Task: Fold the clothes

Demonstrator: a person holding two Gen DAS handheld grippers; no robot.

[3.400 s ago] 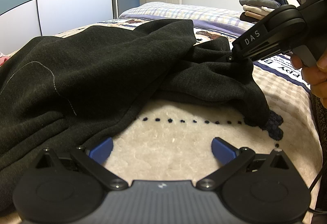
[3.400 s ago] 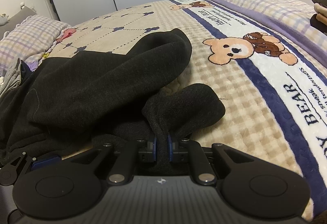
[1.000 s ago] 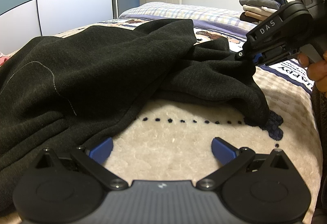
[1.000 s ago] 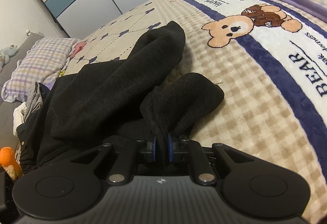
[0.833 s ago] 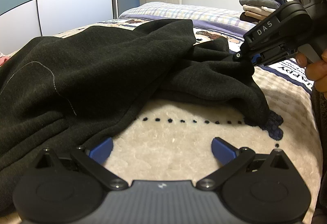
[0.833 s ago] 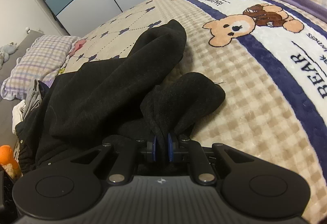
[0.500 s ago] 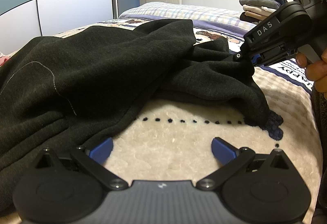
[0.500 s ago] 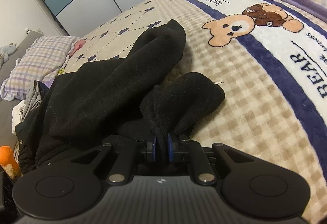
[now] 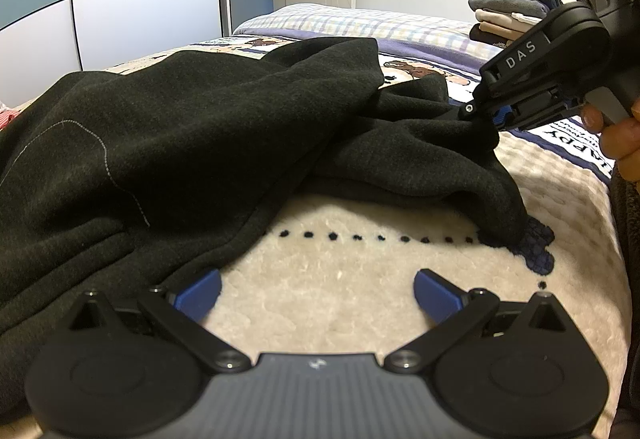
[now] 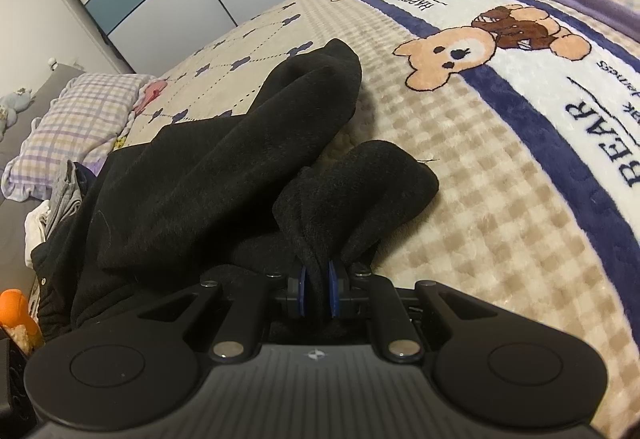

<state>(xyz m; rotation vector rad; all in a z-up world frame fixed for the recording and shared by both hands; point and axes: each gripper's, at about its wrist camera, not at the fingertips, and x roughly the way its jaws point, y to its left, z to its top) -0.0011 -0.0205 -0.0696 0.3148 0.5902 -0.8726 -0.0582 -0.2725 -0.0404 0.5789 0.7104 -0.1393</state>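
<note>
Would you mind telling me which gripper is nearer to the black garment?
Right. The right gripper is clamped on the black garment; the left gripper sits open over bare blanket beside its edge.

- A garment [image 9: 192, 143] is lying spread on the bed [image 9: 360, 303], reaching from its near edge toward the middle.
- The left claw [image 9: 316, 293] is hovering over bare blanket just right of the garment's near hem.
- The right claw [image 10: 316, 293] is sitting at the garment's right end, a fold of it between the pads.
- A stack of folded clothes [image 9: 508, 11] is resting at the far side, behind the right claw.
- A pillow [image 10: 76, 119] is lying at the bed's left end, beyond the garment.
</note>
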